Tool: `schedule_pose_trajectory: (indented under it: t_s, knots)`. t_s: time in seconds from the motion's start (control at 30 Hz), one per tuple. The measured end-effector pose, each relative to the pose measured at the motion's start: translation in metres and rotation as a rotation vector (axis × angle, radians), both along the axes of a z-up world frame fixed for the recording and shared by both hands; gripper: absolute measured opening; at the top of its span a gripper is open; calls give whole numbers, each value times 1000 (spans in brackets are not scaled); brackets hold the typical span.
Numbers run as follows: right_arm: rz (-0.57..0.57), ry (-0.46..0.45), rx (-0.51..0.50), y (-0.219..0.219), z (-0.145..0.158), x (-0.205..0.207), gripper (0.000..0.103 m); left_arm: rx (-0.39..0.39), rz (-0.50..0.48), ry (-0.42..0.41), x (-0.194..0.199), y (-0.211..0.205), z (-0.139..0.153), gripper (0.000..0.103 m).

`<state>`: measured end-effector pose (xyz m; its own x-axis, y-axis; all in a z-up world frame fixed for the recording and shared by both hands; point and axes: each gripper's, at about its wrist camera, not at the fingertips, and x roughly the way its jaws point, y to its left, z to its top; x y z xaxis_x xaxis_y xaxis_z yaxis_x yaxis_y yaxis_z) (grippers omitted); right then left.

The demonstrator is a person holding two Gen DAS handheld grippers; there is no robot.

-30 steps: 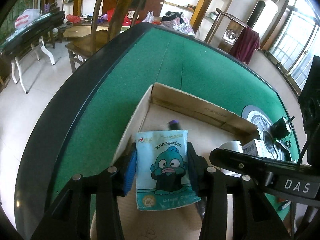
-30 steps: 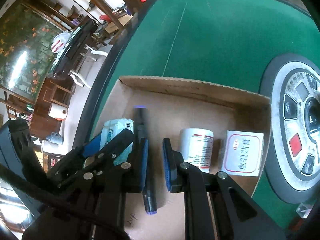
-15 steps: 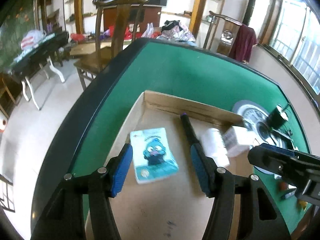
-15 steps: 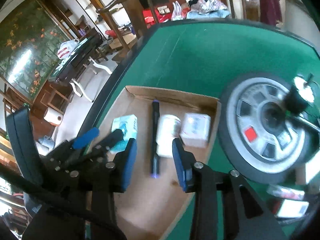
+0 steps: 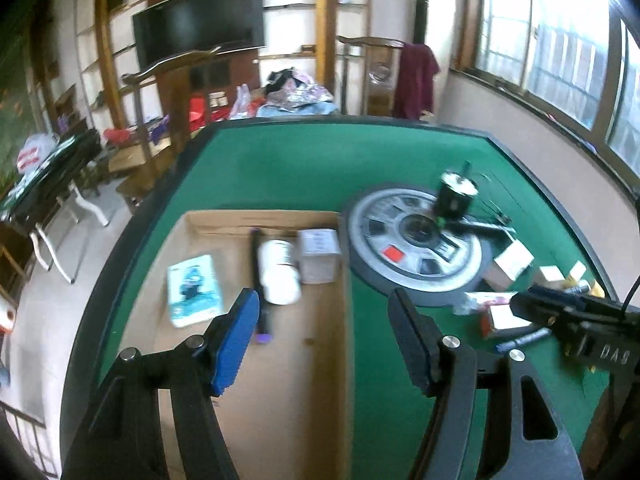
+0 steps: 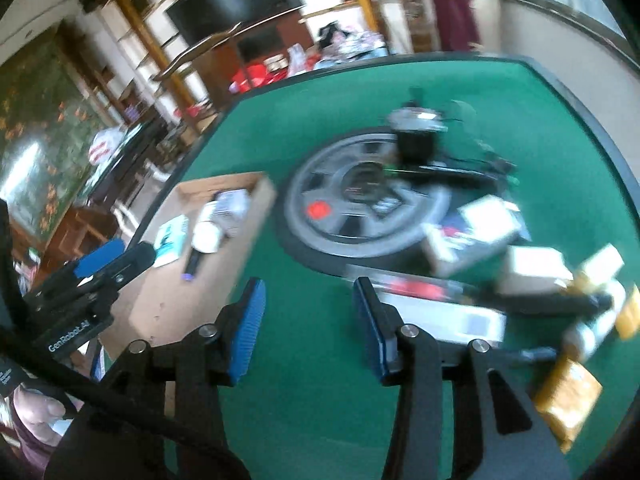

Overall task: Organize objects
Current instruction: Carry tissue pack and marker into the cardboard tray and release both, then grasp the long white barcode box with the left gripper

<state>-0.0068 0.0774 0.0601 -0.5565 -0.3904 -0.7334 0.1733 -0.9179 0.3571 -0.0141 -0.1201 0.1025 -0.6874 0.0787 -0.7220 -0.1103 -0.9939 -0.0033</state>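
Observation:
A flat cardboard box [image 5: 280, 380] lies on the green table. In it lie a blue tissue pack [image 5: 194, 290], a black marker [image 5: 260, 280], a white bottle [image 5: 278, 270] and a small white carton [image 5: 318, 254]. My left gripper [image 5: 324, 336] is open and empty, high above the box's right wall. My right gripper [image 6: 308, 316] is open and empty above bare green felt, between the box [image 6: 176, 292] and a heap of loose boxes and packets [image 6: 500, 260] on the right. The left gripper also shows in the right wrist view [image 6: 108, 260].
A round grey centre console [image 5: 416, 240] with a black motor [image 5: 456, 192] on it sits mid-table. Loose boxes and a pen [image 5: 516, 336] lie at the right. Yellow packets [image 6: 568, 400] lie near the table's right edge. Chairs and shelves stand beyond the table.
Both grippers have risen and drawn back from the box. The left has let go of the tissue pack, the right has left the marker and swung right over the felt.

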Motion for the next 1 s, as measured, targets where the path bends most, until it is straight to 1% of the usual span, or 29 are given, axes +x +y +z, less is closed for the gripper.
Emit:
schedule_pose_trajectory:
  t_s: [0.03, 0.07, 0.17, 0.23, 0.4, 0.53, 0.63, 0.7, 0.77, 0.87, 0.9, 0.93, 0.97, 1.0]
  knots:
    - [-27, 5, -8, 18, -2, 4, 44, -8, -10, -4, 2, 10, -1, 61]
    - [-43, 7, -12, 24, -1, 7, 44, -14, -18, -9, 2, 17, -2, 61]
    - [-102, 19, -32, 61, -3, 15, 45, -37, -36, -22, 5, 45, -5, 61]
    - [-146, 28, -52, 87, -8, 19, 49, -55, -51, -32, 4, 62, -8, 61]
    - [-219, 43, -88, 133, -19, 21, 49, -82, -93, -73, 0, 102, -21, 61]
    - [-276, 61, -131, 165, -27, 19, 49, -34, -158, -116, -10, 127, -35, 61]
    - [-309, 93, -203, 187, -31, 21, 50, 11, -245, -136, -17, 143, -46, 61]
    - [-320, 115, -236, 196, -32, 24, 50, 10, -293, -137, -19, 151, -53, 61]
    - [-318, 115, -256, 200, -31, 23, 50, -5, -340, -128, -19, 164, -59, 61]
    - [-314, 120, -251, 201, -29, 24, 50, -40, -414, -111, -20, 179, -69, 60]
    - [-310, 128, -252, 201, -28, 25, 50, -56, -425, -83, -19, 183, -70, 64]
    - [-309, 141, -244, 202, -25, 27, 51, -62, -442, -65, -19, 188, -71, 65]
    - [-308, 147, -233, 200, -24, 28, 52, -47, -463, -68, -20, 191, -72, 65]
    - [-309, 152, -219, 199, -22, 28, 55, -32, -472, -75, -21, 193, -71, 68]
